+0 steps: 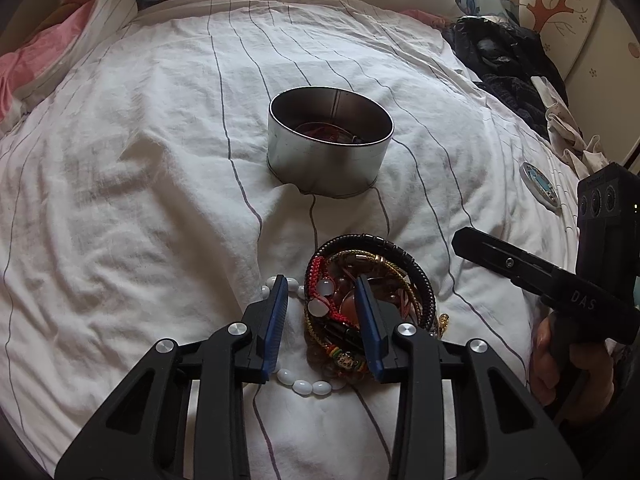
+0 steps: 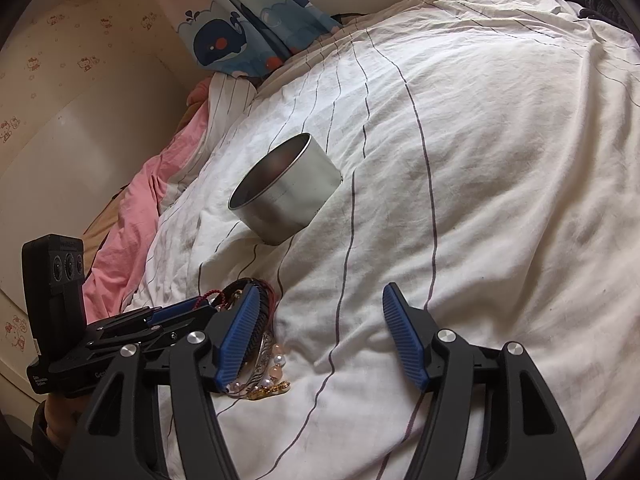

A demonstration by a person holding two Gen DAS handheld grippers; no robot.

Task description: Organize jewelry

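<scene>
Jewelry pile [image 1: 362,300] is seen at 6 o'clock of tin [image 1: 330,142], on striped sheet [image 1: 140,200]. Left gripper [image 1: 322,312] is spread, straddling bracelets, nothing clamped. Right gripper [image 2: 320,336] is held wide, empty.

Left wrist view close above the jewelry pile [image 1: 360,304], facing the round tin [image 1: 330,140] up the bed [image 1: 120,160], right wrist view beside it, seemingly tilted, both sharing tin [image 2: 286,190], pile [image 2: 260,344], bedding [image 2: 480,160].
</scene>
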